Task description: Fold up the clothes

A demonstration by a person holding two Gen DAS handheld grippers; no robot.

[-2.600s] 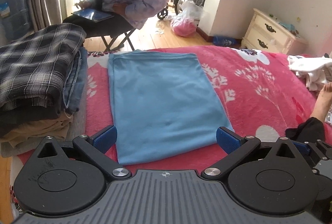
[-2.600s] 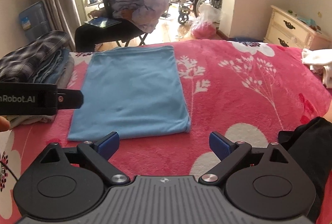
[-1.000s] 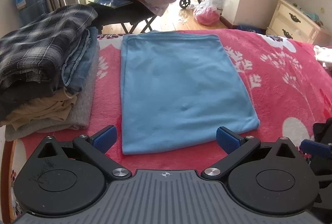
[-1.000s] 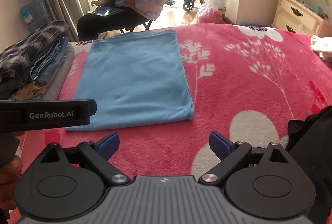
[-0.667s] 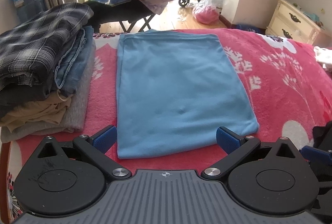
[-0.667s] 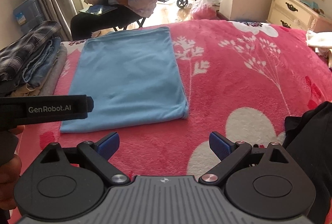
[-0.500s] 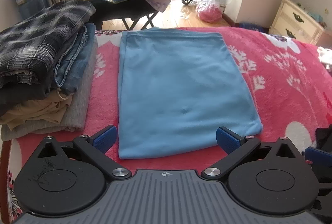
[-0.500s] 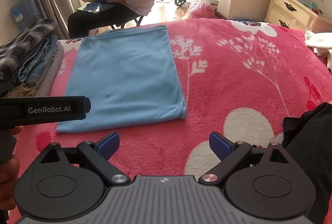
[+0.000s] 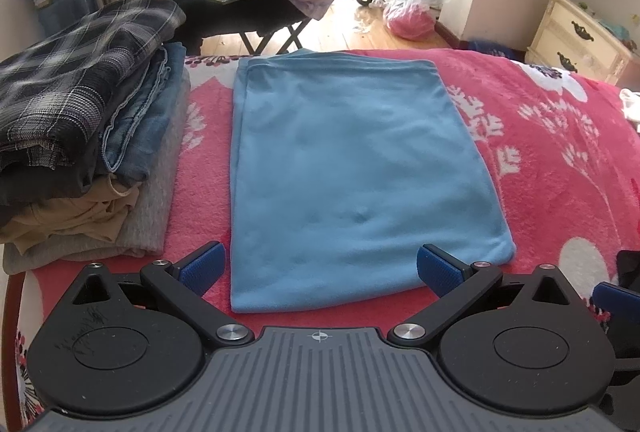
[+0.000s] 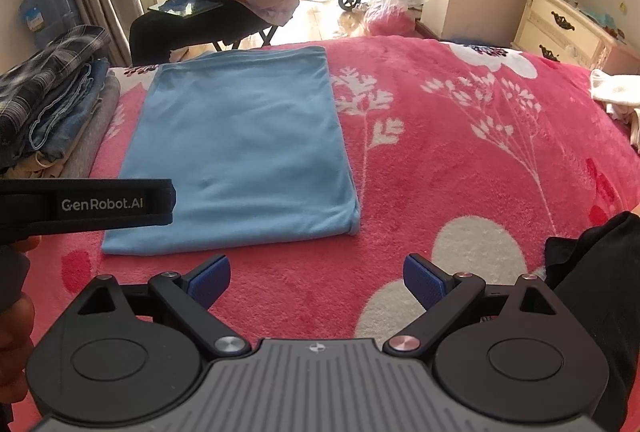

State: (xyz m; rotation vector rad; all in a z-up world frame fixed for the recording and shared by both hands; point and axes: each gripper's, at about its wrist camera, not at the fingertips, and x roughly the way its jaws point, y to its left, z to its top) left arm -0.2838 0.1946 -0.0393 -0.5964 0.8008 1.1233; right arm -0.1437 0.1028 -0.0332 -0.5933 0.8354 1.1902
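While both tools, left tool and right tool, hover spread and empty, each should pinch a near corner of the blue cloth evenly.

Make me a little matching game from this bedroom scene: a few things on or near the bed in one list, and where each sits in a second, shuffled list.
Things:
1. blue garment
2. stack of folded clothes
3. cream nightstand
4. black cloth

Places:
A. on the floor beyond the bed, against the far right wall
B. at the near right edge, beside the right claw
C. spread flat on the pink blanket, just ahead of the open left claw
D. piled at the bed's left edge

Pairs: 1-C, 2-D, 3-A, 4-B
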